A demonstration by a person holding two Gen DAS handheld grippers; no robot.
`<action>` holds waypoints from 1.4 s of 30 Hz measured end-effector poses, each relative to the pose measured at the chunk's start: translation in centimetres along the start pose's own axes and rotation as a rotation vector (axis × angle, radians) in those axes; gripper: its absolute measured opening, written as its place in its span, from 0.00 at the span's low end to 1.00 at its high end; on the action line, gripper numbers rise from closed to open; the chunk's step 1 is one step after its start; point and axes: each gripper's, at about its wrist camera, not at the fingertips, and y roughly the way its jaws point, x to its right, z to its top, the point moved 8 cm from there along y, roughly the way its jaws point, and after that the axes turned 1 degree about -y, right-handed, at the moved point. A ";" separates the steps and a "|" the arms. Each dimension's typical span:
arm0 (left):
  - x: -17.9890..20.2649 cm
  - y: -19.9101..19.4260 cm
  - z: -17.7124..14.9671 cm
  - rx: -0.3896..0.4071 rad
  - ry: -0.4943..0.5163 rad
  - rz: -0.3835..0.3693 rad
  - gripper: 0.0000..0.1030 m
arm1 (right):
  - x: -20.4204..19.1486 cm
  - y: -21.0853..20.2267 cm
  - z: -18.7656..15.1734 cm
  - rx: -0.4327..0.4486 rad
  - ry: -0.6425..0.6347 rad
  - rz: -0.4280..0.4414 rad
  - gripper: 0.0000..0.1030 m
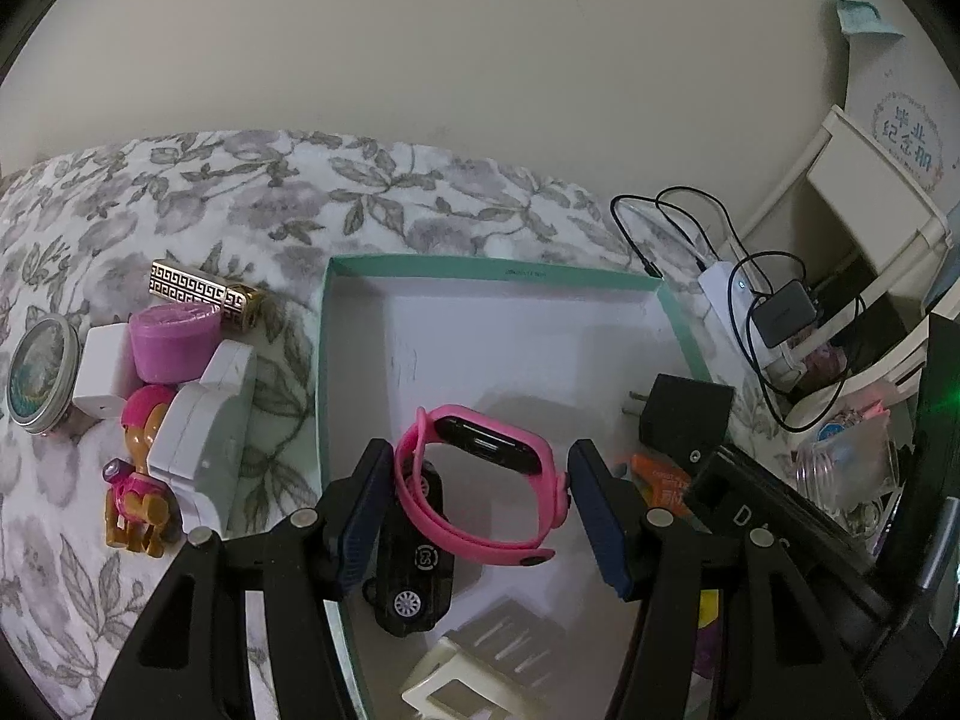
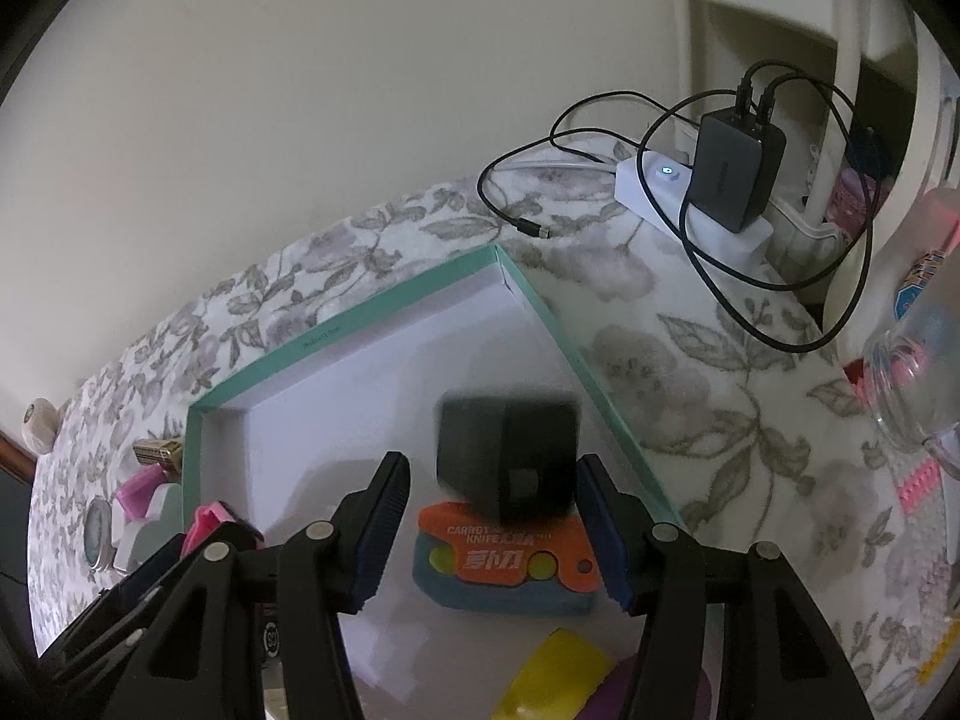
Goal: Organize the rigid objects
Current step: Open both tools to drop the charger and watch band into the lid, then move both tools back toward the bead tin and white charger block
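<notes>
Left gripper [image 1: 480, 510]: jaws spread, ribbed blue pads. A pink watch [image 1: 480, 480] with a smooth rubbery strap loop and glossy black face sits between the pads; the right pad is at the strap edge, the left pad apart from it. Contact not certain, so no firm pinch noted.

The watch leans on a black toy car [image 1: 414, 570] of glossy plastic with white spoked wheels, lying inside the box [image 1: 498, 267]. Nearer, a cream slatted plastic piece [image 1: 480, 666] lies on the box floor.

Right gripper [image 2: 492, 516]: jaws spread, nothing pressed. A black adapter [image 2: 510, 456], blocky, matt and motion-blurred, is between the pads but clear of both. Just under it lies an orange card knife [image 2: 510, 552], flat and printed, on a blue-grey pad. Nearest, a yellow curved piece [image 2: 552, 678] beside something purple.

The box is shallow card, rectangular, with a teal rim and white inside; far half bare.

Left of the box, on a floral grey-white cloth [image 1: 240, 180]: a brown and pink dog figure [image 1: 138, 480], white moulded blocks [image 1: 204, 420], a pink round tub [image 1: 174, 342], a round metal tin [image 1: 42, 372], and farther a gold fret-patterned tube [image 1: 204, 294].

Far right: a white power strip [image 2: 690, 198] with a black charger and looped black cables. Near right, a clear glass jar [image 2: 912, 372].
</notes>
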 end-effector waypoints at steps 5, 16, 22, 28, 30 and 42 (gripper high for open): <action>-0.1 0.0 0.0 -0.027 -0.009 -0.005 0.61 | -0.1 -0.2 0.1 -0.005 -0.003 -0.002 0.59; -0.4 -1.8 0.8 -0.044 -0.051 -0.030 0.66 | -0.7 -2.1 1.0 0.017 -0.045 -0.030 0.59; -2.0 -3.5 2.0 -0.007 -0.076 0.020 0.66 | -1.2 -3.1 1.5 0.035 -0.050 -0.023 0.59; -4.7 -5.1 3.2 0.041 -0.118 0.118 0.67 | -2.0 -3.0 1.3 0.022 -0.071 -0.013 0.62; -5.6 -5.3 3.4 0.047 -0.128 0.144 0.73 | -2.4 -2.8 1.2 0.016 -0.079 -0.004 0.66; -11.0 -6.0 3.8 0.050 -0.217 0.237 0.93 | -4.0 -2.4 0.5 0.013 -0.124 0.008 0.88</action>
